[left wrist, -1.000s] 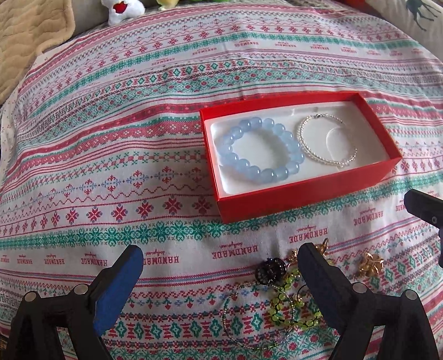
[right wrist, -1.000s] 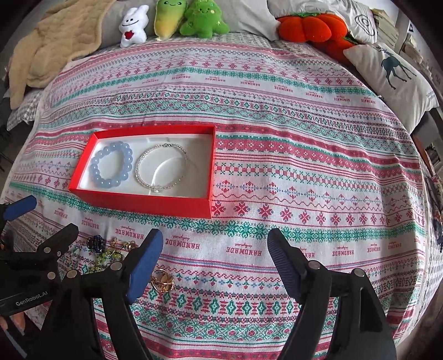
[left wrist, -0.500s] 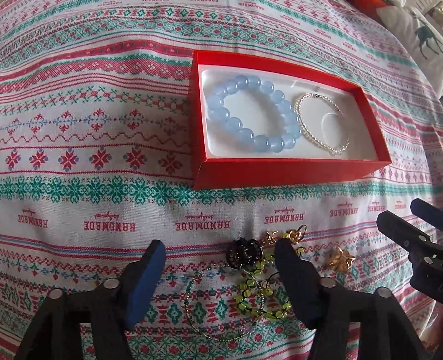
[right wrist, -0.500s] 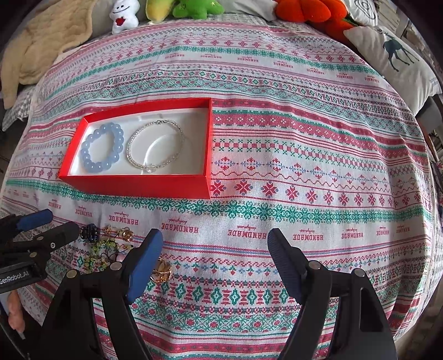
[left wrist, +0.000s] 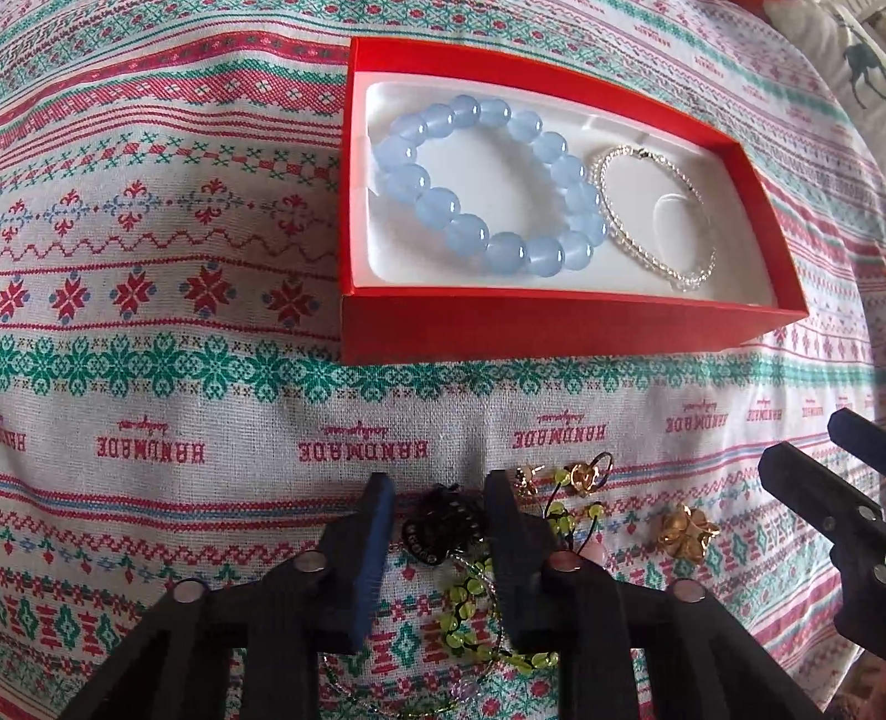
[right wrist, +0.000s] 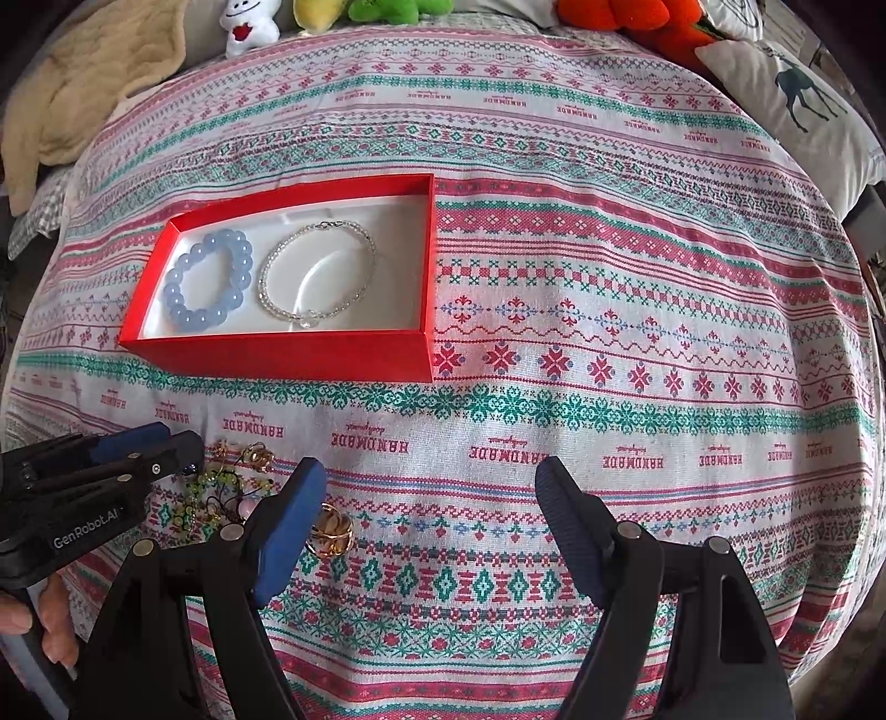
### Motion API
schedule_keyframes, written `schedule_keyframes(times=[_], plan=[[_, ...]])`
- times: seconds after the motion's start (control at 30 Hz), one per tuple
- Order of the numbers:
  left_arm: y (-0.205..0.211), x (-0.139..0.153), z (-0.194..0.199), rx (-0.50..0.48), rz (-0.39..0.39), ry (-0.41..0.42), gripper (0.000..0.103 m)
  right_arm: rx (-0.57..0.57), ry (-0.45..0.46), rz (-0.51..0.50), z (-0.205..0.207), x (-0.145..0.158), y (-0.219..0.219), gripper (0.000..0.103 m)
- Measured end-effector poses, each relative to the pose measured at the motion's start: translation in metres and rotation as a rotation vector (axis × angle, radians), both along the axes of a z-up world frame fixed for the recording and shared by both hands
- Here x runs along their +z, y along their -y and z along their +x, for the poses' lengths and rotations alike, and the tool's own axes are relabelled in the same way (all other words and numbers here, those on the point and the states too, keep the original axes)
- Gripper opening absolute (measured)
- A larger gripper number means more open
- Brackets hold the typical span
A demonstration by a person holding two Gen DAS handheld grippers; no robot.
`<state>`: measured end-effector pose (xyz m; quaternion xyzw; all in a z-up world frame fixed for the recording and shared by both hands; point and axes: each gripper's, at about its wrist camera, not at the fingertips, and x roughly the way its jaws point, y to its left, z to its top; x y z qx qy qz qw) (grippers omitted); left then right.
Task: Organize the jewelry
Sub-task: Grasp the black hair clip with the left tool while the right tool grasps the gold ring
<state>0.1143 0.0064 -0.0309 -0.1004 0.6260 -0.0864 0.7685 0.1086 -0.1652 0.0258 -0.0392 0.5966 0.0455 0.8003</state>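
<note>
A red box [left wrist: 554, 327] on the patterned cloth holds a blue bead bracelet [left wrist: 421, 210] and a thin silver bracelet [left wrist: 626, 243]. In front of it lies a tangle of loose jewelry: a black piece [left wrist: 440, 526], a green bead strand [left wrist: 459, 603] and a gold flower [left wrist: 684, 531]. My left gripper [left wrist: 440, 487] points down over the tangle, its jaws closing. The black piece sits between them, with a gap still showing at the left pad. My right gripper [right wrist: 431, 471] hangs open over bare cloth, and the gold flower [right wrist: 330, 534] lies beside its left finger.
Plush toys [right wrist: 249, 27] and a beige blanket [right wrist: 83, 94] lie at the far edge of the bed. A deer-print pillow [right wrist: 803, 105] is at the far right. A person's hand [right wrist: 33, 620] holds the left gripper's handle.
The left gripper has dropped toward the tangle and its jaws have narrowed from wide to close around the black piece. The right gripper has stayed put and open.
</note>
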Motion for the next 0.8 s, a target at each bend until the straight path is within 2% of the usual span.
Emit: schedule_keyframes(times=[0.2,0.43,0.6,0.8], plan=[[0.004,0.006,0.001,-0.011,0.009,0.028,0.023,0.002,-0.013,0.009,0.002,-0.001,0.0,0.08],[-0.012,0.022,-0.003,0.012,0.027,0.082,0.023,0.013,-0.065,0.058,0.0,-0.008,-0.007,0.08],[-0.025,0.024,-0.005,0.032,0.024,0.087,0.023,0.031,-0.114,0.101,-0.005,-0.017,-0.017,0.08],[-0.036,0.027,-0.013,0.032,0.028,0.093,0.023,0.056,-0.122,0.136,-0.007,-0.023,-0.026,0.078]])
